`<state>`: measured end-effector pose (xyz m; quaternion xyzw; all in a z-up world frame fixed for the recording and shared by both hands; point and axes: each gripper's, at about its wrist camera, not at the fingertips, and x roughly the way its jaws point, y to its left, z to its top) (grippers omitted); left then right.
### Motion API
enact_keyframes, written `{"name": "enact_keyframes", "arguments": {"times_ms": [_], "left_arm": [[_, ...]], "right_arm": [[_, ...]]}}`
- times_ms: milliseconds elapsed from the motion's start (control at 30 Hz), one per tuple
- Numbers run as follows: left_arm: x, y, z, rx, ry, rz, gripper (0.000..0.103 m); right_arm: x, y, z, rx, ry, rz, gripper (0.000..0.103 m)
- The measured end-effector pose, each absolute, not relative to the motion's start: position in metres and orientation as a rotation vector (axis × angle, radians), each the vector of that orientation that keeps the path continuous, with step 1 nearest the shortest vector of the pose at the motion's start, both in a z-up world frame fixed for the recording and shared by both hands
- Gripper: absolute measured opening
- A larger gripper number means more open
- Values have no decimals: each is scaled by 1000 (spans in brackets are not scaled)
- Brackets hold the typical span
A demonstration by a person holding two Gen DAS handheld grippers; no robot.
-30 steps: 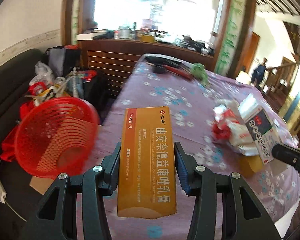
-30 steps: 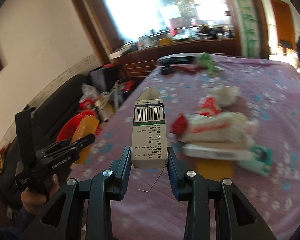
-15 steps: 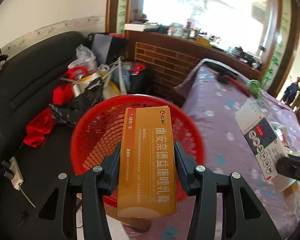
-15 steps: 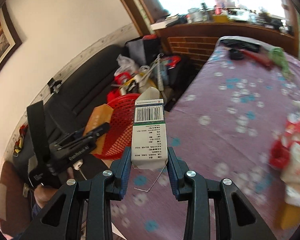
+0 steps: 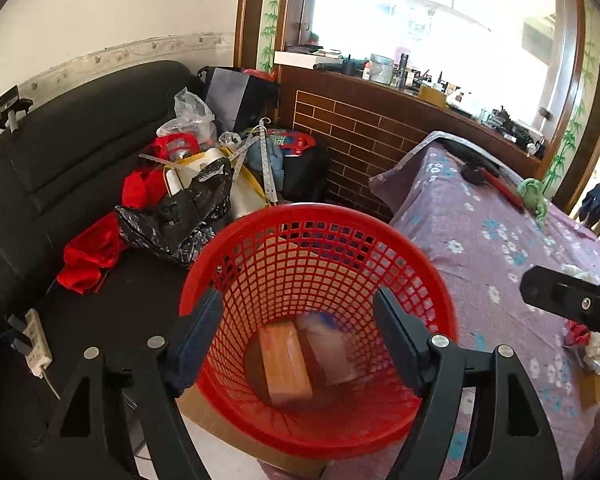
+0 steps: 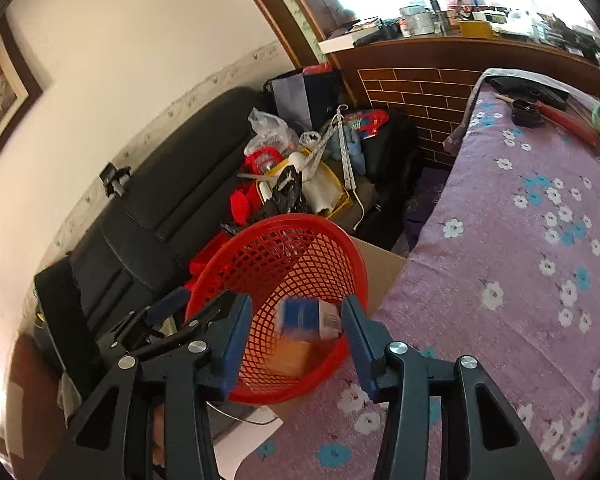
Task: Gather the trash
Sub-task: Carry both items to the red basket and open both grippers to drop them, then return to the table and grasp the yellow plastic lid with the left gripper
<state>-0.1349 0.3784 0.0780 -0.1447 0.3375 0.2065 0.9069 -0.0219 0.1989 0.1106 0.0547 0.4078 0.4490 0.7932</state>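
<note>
A red mesh basket (image 5: 320, 248) stands beside the table; it also shows in the right wrist view (image 6: 284, 256). An orange box (image 5: 286, 364) lies on its bottom, with a blurred white box (image 5: 332, 350) beside it. In the right wrist view the white box (image 6: 308, 318) is blurred inside the basket above the orange box (image 6: 290, 356). My left gripper (image 5: 300, 344) is open and empty over the basket. My right gripper (image 6: 296, 340) is open and empty at the basket's rim.
A black sofa (image 5: 60, 168) carries bags, red cloth and clutter (image 5: 188, 196). The purple flowered tablecloth (image 6: 520, 264) lies to the right, with more wrappers (image 5: 592, 344) at its edge. A brick-faced counter (image 5: 360, 136) stands behind. A power strip (image 5: 34, 340) lies at the left.
Both grippers swung from the table over to the basket and opened. The orange box and the white box dropped out of them into the basket.
</note>
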Motion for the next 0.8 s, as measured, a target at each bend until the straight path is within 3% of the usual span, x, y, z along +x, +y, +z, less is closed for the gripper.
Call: {"name": "enact_keyframes", "arguments": {"times_ms": [333, 800], "left_arm": [[-150, 294, 86, -266, 649, 277, 81], [-114, 139, 66, -115, 769, -4, 81]], "right_arm": [[-66, 100, 99, 137, 839, 894, 53], [-82, -86, 74, 335, 804, 656, 53]]}}
